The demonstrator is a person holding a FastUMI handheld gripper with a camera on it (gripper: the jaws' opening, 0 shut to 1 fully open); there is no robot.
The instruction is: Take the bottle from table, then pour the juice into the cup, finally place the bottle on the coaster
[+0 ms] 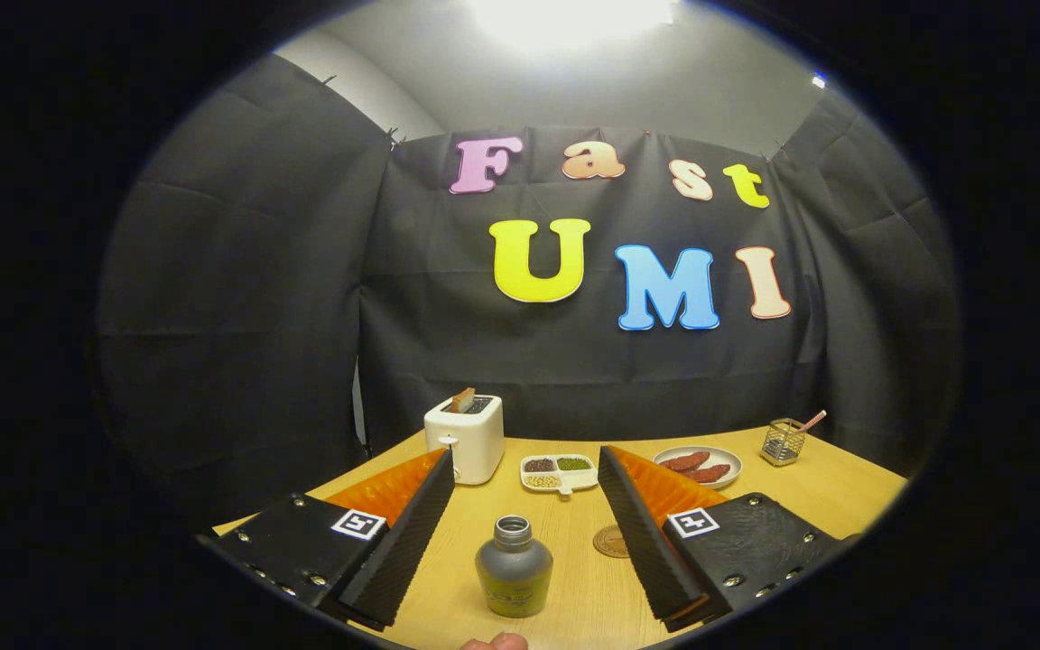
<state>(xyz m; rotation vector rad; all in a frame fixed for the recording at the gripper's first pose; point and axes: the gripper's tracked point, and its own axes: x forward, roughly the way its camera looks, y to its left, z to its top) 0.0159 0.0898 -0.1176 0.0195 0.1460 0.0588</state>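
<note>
Now, my gripper spread wide, grasping nothing | bottle upright on bench, between fingers, uncapped | likely smooth, rigid, spill-prone: I grip the body, below the neck.

Tongs spread wide; bottle stands upright in the gap, untouched, bare desk either side. Toaster, seed dish, plate crowd desk's far edge.

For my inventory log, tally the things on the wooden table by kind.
Drinkware: 1, grey-green bottle between the open jaws
Coasters: 1, round brown coaster
Appliances: 1, white toaster
Dishes: 2, white divided dish, white plate
Holders: 1, wire basket
Total: 6
</note>
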